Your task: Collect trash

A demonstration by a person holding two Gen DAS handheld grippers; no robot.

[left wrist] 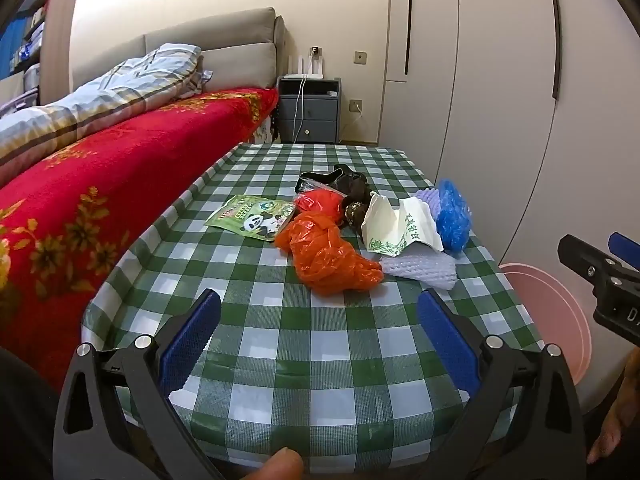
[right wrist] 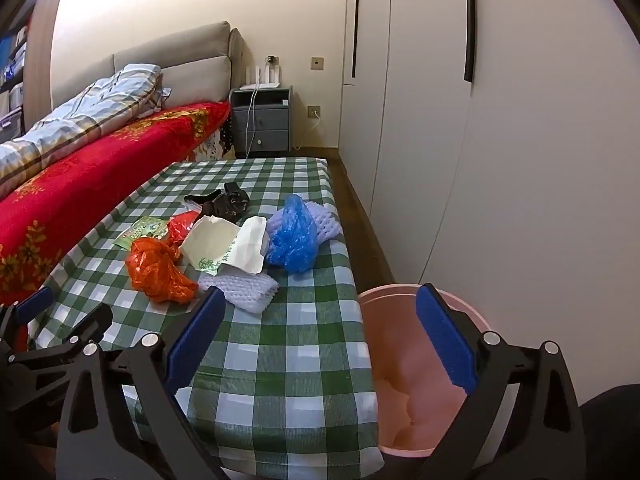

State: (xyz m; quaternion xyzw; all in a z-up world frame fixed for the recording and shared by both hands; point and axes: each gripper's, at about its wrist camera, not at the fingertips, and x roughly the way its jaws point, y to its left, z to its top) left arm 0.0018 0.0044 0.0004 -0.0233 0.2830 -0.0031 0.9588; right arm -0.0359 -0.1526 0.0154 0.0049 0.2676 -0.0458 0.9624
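1. I have both grippers at the near end of the table (left wrist: 320, 360), well short of the trash. The left gripper (left wrist: 318, 340) stands spread wide with nothing between its blue pads; the right gripper (right wrist: 320, 332) is just as wide and equally empty.
2. The trash sits in one loose heap toward the middle and right of the checked cloth. The pink bin (right wrist: 424, 360) waits on the floor just beside the table's right edge, under my right gripper.
3. Nearest is the orange plastic bag (left wrist: 328, 260): crumpled, light, soft. I judge it slippery, so I would pinch a bunched fold rather than a flat skin.
4. Touching it lies the white foam net (left wrist: 420, 270), springy and almost weightless; any edge should give a grip.
5. The torn paper bag (left wrist: 392, 226) looks stiffer but crushable; I would take its raised flap.
6. The blue plastic bag (right wrist: 294, 240) is puffy and thin, with a gathered top to take.
7. The flat panda packet (left wrist: 252, 216) worries me most: it lies flush on the cloth, so I would catch a corner.
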